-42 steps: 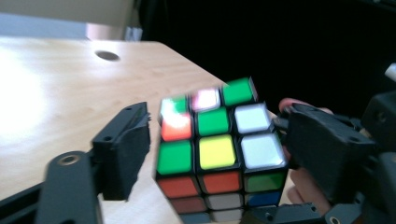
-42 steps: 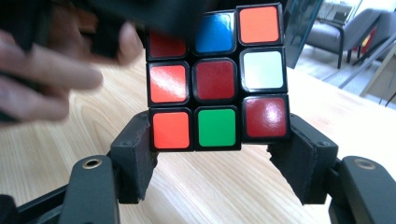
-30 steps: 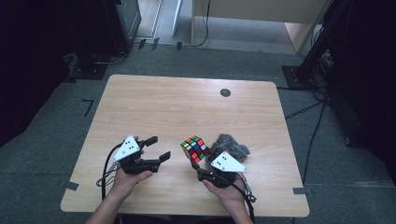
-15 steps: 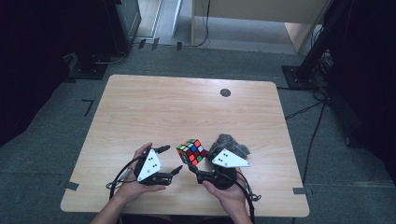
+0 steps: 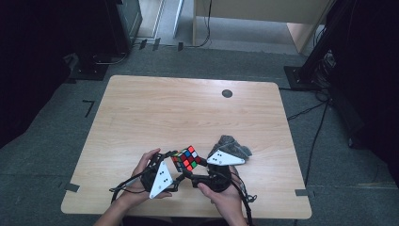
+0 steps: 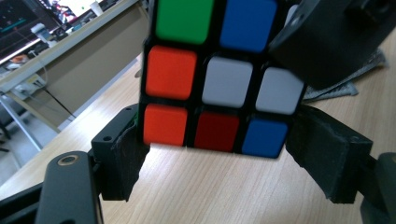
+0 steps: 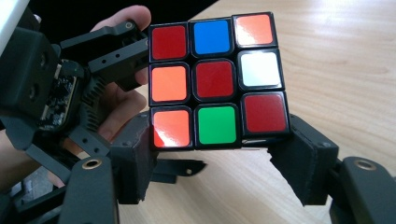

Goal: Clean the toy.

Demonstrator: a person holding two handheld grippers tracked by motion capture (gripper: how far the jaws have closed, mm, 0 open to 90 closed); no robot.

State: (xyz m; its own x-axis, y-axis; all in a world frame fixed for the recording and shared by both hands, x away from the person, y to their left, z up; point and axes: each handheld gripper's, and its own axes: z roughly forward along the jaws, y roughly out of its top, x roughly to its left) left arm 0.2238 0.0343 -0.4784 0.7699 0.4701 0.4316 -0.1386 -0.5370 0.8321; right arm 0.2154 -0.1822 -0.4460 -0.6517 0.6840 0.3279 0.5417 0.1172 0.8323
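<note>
A person holds a Rubik's cube (image 5: 186, 158) above the wooden table (image 5: 188, 108), at about 6 o'clock near its front edge, between two handheld grippers. The right gripper (image 7: 211, 158) clamps the cube's bottom layer, pads pressed on both sides. The left gripper (image 6: 215, 156) has just been closing, its jaws flanking the near layer with the cube between them, though whether they press is unclear. To turn a layer cleanly, the left jaws should seat squarely on one layer only (not straddling two) while the right stays firm. Count: one cube, two grippers, one grey cloth (image 5: 234, 144) at 4 o'clock.
</note>
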